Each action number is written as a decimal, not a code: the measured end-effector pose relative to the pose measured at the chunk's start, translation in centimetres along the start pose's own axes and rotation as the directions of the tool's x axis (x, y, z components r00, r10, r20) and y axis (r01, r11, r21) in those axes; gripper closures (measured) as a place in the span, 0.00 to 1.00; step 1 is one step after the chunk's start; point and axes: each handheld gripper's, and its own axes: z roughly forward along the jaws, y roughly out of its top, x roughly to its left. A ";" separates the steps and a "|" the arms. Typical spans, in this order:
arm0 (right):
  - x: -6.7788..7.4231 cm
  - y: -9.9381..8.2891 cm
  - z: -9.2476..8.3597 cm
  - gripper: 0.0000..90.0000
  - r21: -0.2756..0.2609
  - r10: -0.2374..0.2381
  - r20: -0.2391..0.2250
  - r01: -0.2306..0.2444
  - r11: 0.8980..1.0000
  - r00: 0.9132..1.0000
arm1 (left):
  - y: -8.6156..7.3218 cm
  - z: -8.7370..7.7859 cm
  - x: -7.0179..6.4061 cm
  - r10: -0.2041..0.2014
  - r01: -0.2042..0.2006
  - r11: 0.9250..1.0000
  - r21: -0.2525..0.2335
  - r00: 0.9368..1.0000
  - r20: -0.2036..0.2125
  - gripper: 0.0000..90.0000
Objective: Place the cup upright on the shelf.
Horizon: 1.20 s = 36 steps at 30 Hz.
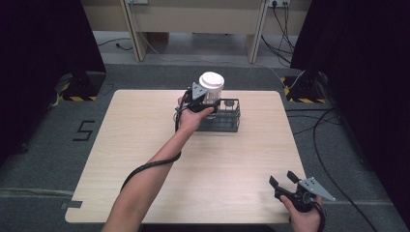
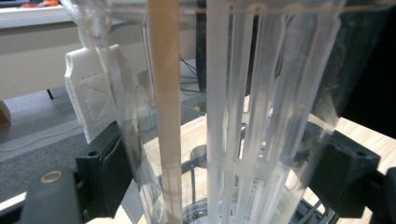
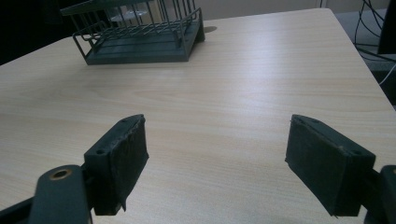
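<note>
Left tongs hold a clear cup over the rack

The left tongs [image 1: 205, 100] squeeze the clear cup [image 1: 212, 87] with a white lid above the dark wire rack [image 1: 226, 121] on the desk [image 1: 145, 145]. The right tongs [image 1: 283, 180] are wide open, holding nothing, near the desk's front corner

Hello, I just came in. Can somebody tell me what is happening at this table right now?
A person works at a wooden table with a hand-held tool in each hand. The left tool is shut on a clear ribbed bottle with a white lid, holding it upright at the dark wire basket on the far side of the table. Whether the bottle's base rests in the basket cannot be told. The right tool is open and holds nothing, at the near right corner.
</note>
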 end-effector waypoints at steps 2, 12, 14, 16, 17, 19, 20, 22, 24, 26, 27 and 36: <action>0.0 0.0 0.0 0.23 0.002 0.002 -0.001 -0.002 1.000 1.000 | -0.2 0.1 -0.1 -0.004 0.004 1.000 0.006 1.000 -0.002 0.19; 0.0 0.0 0.0 0.23 0.003 0.001 -0.002 -0.001 1.000 1.000 | -0.9 0.4 -0.1 -0.007 0.007 1.000 0.023 1.000 -0.010 0.19; 0.0 0.0 0.0 0.23 0.003 0.001 -0.002 -0.001 1.000 1.000 | -1.0 0.5 -0.1 -0.008 0.008 1.000 0.025 1.000 -0.010 0.19; 0.0 0.0 0.0 0.23 0.004 0.000 -0.002 0.000 1.000 1.000 | -1.0 0.5 -0.2 -0.008 0.009 1.000 0.027 1.000 -0.010 0.19; 0.0 0.0 0.0 0.23 0.004 -0.001 -0.003 0.001 1.000 1.000 | -1.1 0.5 -0.2 -0.009 0.009 1.000 0.028 1.000 -0.010 0.19; 0.0 0.0 0.0 0.23 0.005 -0.003 -0.004 0.003 1.000 1.000 | -1.3 0.4 -0.2 -0.007 0.008 0.999 0.034 1.000 -0.009 0.19; 0.0 0.0 0.0 0.23 0.005 -0.003 -0.004 0.003 1.000 1.000 | -1.3 0.4 -0.2 -0.007 0.008 0.999 0.034 1.000 -0.009 0.19; 0.0 0.0 0.0 0.23 0.006 -0.003 -0.005 0.003 1.000 1.000 | -1.4 0.5 -0.2 -0.008 0.008 0.999 0.037 1.000 -0.009 0.19; 0.0 0.0 0.0 0.23 0.007 -0.002 -0.004 0.002 1.000 1.000 | -1.6 0.5 -0.2 -0.011 0.011 0.999 0.042 1.000 -0.008 0.19; 0.0 0.0 0.0 0.23 0.006 -0.002 -0.004 0.002 1.000 1.000 | -1.7 0.5 -0.2 -0.013 0.014 0.999 0.038 1.000 -0.008 0.19; 0.0 0.0 0.0 0.23 0.006 -0.002 -0.004 0.002 1.000 1.000 | -1.7 0.5 -0.2 -0.014 0.014 0.999 0.039 1.000 -0.008 0.19; 0.1 0.0 0.0 0.23 0.008 -0.002 -0.004 0.002 1.000 1.000 | -1.7 0.3 -0.2 -0.010 0.010 0.999 0.044 1.000 -0.004 0.19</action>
